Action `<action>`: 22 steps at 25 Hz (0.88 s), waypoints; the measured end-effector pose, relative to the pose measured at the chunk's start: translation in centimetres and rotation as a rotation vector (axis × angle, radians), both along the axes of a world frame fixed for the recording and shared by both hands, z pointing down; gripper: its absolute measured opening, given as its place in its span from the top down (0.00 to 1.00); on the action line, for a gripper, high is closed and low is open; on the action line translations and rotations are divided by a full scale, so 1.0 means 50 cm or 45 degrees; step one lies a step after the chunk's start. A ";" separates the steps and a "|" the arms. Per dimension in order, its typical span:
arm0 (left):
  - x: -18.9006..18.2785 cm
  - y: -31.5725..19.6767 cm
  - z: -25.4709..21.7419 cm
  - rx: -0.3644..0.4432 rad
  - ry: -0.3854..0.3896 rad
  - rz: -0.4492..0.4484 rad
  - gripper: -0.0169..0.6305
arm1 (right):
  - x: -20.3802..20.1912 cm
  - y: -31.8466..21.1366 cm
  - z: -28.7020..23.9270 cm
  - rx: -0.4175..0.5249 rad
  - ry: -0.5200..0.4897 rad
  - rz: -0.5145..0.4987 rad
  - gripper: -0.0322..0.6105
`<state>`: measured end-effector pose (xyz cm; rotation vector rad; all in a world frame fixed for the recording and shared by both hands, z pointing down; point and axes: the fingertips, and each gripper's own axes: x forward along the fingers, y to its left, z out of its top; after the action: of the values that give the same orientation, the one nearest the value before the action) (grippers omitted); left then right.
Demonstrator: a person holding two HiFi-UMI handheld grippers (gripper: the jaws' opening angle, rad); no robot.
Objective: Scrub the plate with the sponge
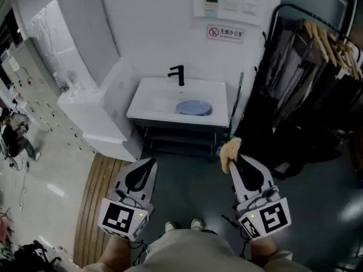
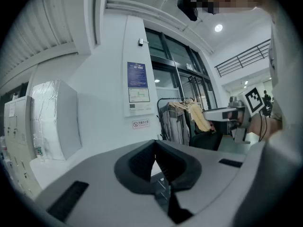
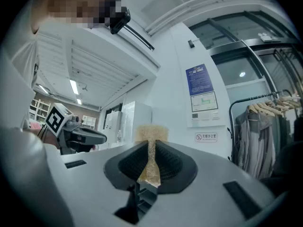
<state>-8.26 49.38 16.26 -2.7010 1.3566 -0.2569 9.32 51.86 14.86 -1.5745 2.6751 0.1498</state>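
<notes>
The round pale-blue plate lies flat in the bowl of the white washbasin, just in front of the black tap. That puts it where water can reach it and any runoff stays in the bowl. It is well apart from both tools, across a stretch of grey floor from where the person stands. The right gripper is held level and aimed toward the basin. Its fingers are clamped on the thin tan scrubbing sponge, pinched edge-on so that the fluffy end sticks out past the tips; that free end is probably the part meant to meet the plate. The left gripper is carried alongside with its fingers pressed together on nothing, likely kept free to steady the plate later. By count there are one plate, one sponge, one tap, one basin and two grippers, and scrubbing has not yet begun.
</notes>
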 end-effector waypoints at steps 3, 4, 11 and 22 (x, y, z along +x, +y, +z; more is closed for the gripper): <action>0.014 -0.002 0.008 -0.010 -0.002 0.001 0.96 | 0.015 -0.001 0.007 -0.017 -0.022 -0.014 0.87; 0.019 -0.002 0.011 -0.013 -0.003 0.003 0.96 | 0.022 0.000 0.010 -0.022 -0.034 -0.017 0.87; 0.051 -0.005 0.030 -0.026 -0.019 -0.019 0.96 | 0.075 -0.012 0.034 -0.042 -0.044 -0.003 0.86; 0.110 -0.014 0.034 0.002 -0.036 0.008 0.96 | 0.110 -0.023 0.056 -0.048 -0.043 -0.033 0.86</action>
<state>-2.77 48.70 17.97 -2.6891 1.3399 -0.2925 14.83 50.73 17.67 -1.5375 2.6869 0.0719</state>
